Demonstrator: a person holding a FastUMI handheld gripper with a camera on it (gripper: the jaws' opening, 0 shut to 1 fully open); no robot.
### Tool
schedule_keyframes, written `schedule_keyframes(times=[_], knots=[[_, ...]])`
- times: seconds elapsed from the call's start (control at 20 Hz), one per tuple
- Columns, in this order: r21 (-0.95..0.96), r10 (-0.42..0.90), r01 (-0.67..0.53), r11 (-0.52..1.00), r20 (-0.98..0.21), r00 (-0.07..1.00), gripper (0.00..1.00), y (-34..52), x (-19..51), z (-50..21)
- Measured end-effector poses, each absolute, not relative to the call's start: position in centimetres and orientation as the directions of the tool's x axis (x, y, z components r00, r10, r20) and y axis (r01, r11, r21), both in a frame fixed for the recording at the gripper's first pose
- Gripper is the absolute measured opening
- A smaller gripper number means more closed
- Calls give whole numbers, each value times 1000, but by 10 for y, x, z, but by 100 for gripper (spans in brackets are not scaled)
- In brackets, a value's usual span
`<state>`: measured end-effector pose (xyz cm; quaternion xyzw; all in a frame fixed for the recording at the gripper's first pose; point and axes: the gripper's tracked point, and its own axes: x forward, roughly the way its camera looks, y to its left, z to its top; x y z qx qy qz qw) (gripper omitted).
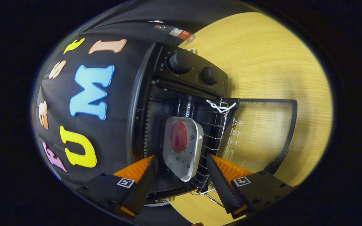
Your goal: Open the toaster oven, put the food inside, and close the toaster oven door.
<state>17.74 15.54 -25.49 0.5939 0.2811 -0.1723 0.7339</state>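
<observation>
The view is rolled sideways. A black toaster oven (181, 94) stands on the wooden table with its glass door (259, 131) folded down flat. Its wire rack (214, 141) is partly slid out over the door. On the rack rests a white square plate (189, 157) carrying a round reddish slice of food (179, 137). My gripper (181, 161) is open; the plate's near end lies between the fingers, and neither finger presses on it.
Two black knobs (181, 62) sit on the oven's control panel. A plastic bottle (174, 31) lies behind the oven by the cloth wall. Bare wooden table (272, 62) stretches beyond the open door. A white string (220, 106) is tied to the rack's corner.
</observation>
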Motion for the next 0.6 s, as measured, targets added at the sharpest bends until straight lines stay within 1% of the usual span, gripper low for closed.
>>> schedule_keyframes(times=[0.15,0.3,0.4,0.6], knots=[[757,141,552,349,-625,768,98,163,157,-250],[699,169,475,535,-639,750,98,168,127,-250],[661,204,403,633,-645,736,98,176,108,-251],[590,260,297,751,-677,689,98,188,66,-260]])
